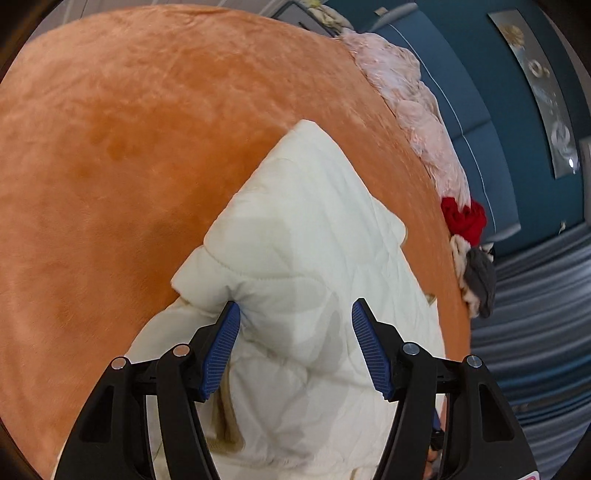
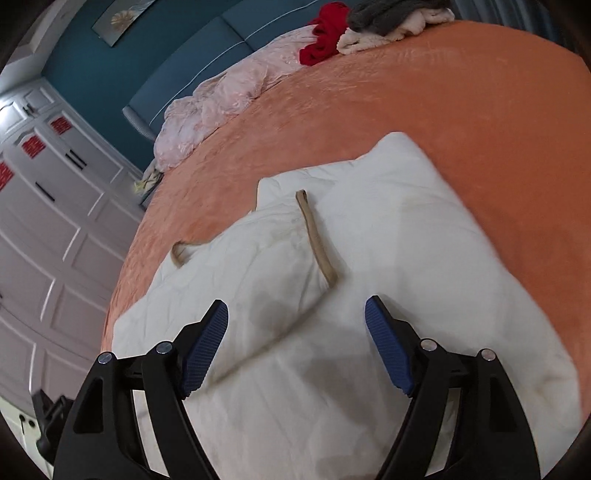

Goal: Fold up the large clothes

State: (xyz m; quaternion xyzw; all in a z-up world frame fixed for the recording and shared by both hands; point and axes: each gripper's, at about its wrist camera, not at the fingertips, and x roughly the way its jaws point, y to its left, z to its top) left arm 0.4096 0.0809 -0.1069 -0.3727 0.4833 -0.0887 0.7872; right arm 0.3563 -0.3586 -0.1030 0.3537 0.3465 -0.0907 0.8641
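Observation:
A cream quilted jacket (image 1: 303,229) lies on an orange bedspread (image 1: 110,166). My left gripper (image 1: 295,314) is open and empty just above the jacket, with a folded sleeve or cuff by its left finger. In the right wrist view the same jacket (image 2: 406,240) lies partly folded, with a tan drawstring (image 2: 317,236) across it and another tan cord end (image 2: 179,254) at its left edge. My right gripper (image 2: 295,314) is open and empty above the jacket's near part.
A pink crumpled quilt (image 2: 221,96), a red garment (image 2: 325,33) and a grey and cream pile (image 2: 388,18) lie along the bed's far edge by a blue headboard (image 1: 461,92). White cupboards (image 2: 44,206) stand left of the bed (image 2: 480,110). Striped curtains (image 1: 535,314) hang to the right.

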